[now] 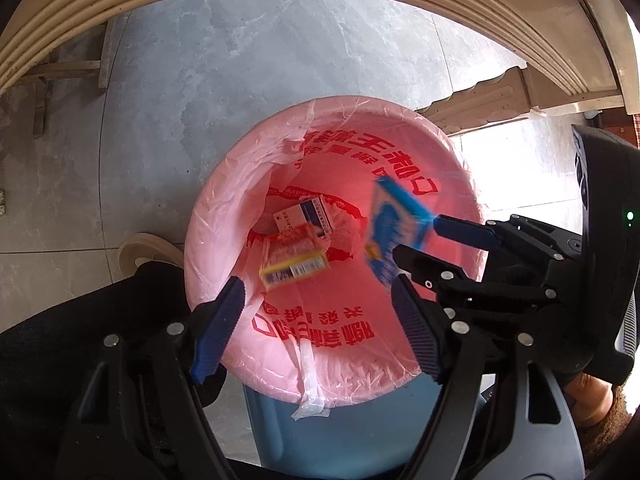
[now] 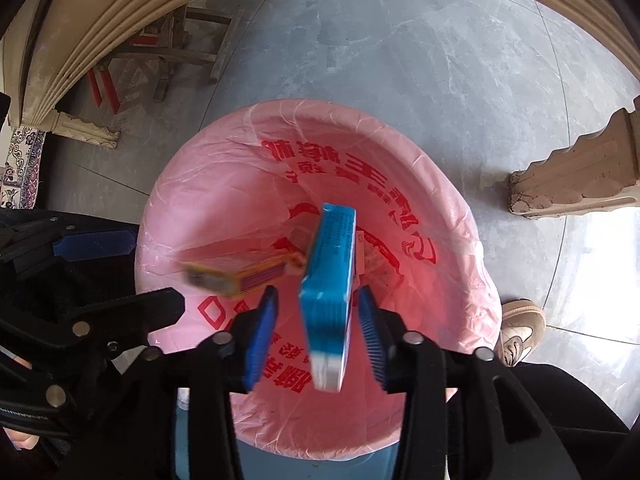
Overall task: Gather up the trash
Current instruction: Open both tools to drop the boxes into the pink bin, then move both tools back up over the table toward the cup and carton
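Both grippers [image 1: 316,312] [image 2: 316,340] agape, blue box [image 2: 330,280] loose; shoe [image 2: 520,330] in right view only.

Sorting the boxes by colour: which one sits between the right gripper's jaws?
The blue box, standing on edge between the open jaws of the right gripper. The yellow box is apart, left of it over the pink-lined bin.

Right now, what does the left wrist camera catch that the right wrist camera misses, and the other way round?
Only the left wrist view shows a white and blue box lying at the bottom of the bag. Only the right wrist view shows a beige shoe beside the bin and red-legged wooden furniture in the background. Both show the bin's pink bag with red print, a blurred yellow box and a blue box dropping in, each between the open jaws of a hand-held gripper.
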Tool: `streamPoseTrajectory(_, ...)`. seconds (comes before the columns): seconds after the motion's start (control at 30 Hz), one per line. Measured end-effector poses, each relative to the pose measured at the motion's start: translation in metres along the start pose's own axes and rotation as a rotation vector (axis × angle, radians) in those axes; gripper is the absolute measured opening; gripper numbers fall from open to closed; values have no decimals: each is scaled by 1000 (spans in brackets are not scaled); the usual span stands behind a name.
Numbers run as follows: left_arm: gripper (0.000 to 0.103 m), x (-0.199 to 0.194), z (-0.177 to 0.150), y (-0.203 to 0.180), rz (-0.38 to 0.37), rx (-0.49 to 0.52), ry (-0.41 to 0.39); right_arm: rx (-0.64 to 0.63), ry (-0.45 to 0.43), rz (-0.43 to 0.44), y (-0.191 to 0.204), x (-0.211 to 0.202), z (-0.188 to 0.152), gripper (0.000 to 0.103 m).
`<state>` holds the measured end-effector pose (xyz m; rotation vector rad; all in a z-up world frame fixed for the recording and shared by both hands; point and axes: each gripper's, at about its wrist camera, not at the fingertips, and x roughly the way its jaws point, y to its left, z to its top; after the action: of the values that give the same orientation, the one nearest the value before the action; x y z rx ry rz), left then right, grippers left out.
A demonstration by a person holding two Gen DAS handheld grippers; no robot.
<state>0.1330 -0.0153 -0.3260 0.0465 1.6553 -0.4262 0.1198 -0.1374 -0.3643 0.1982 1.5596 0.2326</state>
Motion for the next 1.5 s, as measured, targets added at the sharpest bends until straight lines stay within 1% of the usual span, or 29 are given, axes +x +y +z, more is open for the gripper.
streamPoseTrajectory(0.03, 79, 0, 0, 0, 9, -2, -3, 2, -1, 4, -1, 0, 0, 55)
streamPoseTrajectory(0.07, 80, -1, 0, 1, 11, -3, -7, 1, -2, 2, 0, -1, 0, 55)
streamPoseTrajectory(0.43, 81, -6, -1, -2, 31, 1, -29, -2, -13, -17, -2, -6, -2, 55)
streamPoseTrajectory(0.6, 81, -12, -1, -6, 56, 12, -51, -2, -27, -28, -2, -10, -3, 55)
streamPoseTrajectory(0.7, 81, -16, -2, -9, 86, 18, -66, -2, -34, -37, -2, -12, -3, 55)
streamPoseTrajectory(0.77, 81, -22, -4, -11, 113, 24, -85, -5, -42, -37, 0, -16, -5, 55)
streamPoseTrajectory(0.87, 81, -38, -10, -13, 116, 19, -110, -26, -71, -43, 6, -31, -10, 55)
streamPoseTrajectory(0.9, 81, -48, -13, -13, 122, 15, -125, -32, -80, -47, 9, -38, -11, 58)
streamPoseTrajectory(0.93, 81, -60, -16, -14, 135, 18, -145, -37, -94, -47, 11, -47, -13, 62)
streamPoseTrajectory(0.97, 81, -75, -18, -15, 147, 23, -170, -43, -114, -49, 14, -59, -16, 69)
streamPoseTrajectory(1.0, 81, -92, -20, -17, 166, 33, -199, -50, -135, -50, 17, -72, -18, 75)
streamPoseTrajectory(1.07, 81, -129, -21, -17, 204, 45, -248, -77, -179, -46, 23, -102, -22, 77)
streamPoseTrajectory(1.13, 81, -169, -19, -18, 215, 66, -289, -111, -211, -31, 27, -137, -21, 78)
streamPoseTrajectory(1.2, 82, -210, -15, -20, 236, 93, -318, -148, -262, -16, 31, -179, -17, 80)
streamPoseTrajectory(1.23, 86, -231, -11, -21, 247, 106, -327, -171, -290, -20, 33, -201, -14, 81)
streamPoseTrajectory(1.3, 88, -271, -3, -25, 262, 135, -363, -221, -346, -30, 37, -247, -6, 91)
streamPoseTrajectory(1.33, 88, -288, 2, -30, 273, 154, -376, -245, -380, -37, 39, -270, -1, 92)
streamPoseTrajectory(1.4, 88, -321, 10, -40, 299, 188, -400, -289, -442, -59, 45, -314, 9, 94)
streamPoseTrajectory(1.5, 91, -357, 19, -59, 290, 270, -403, -344, -504, -61, 52, -369, 27, 94)
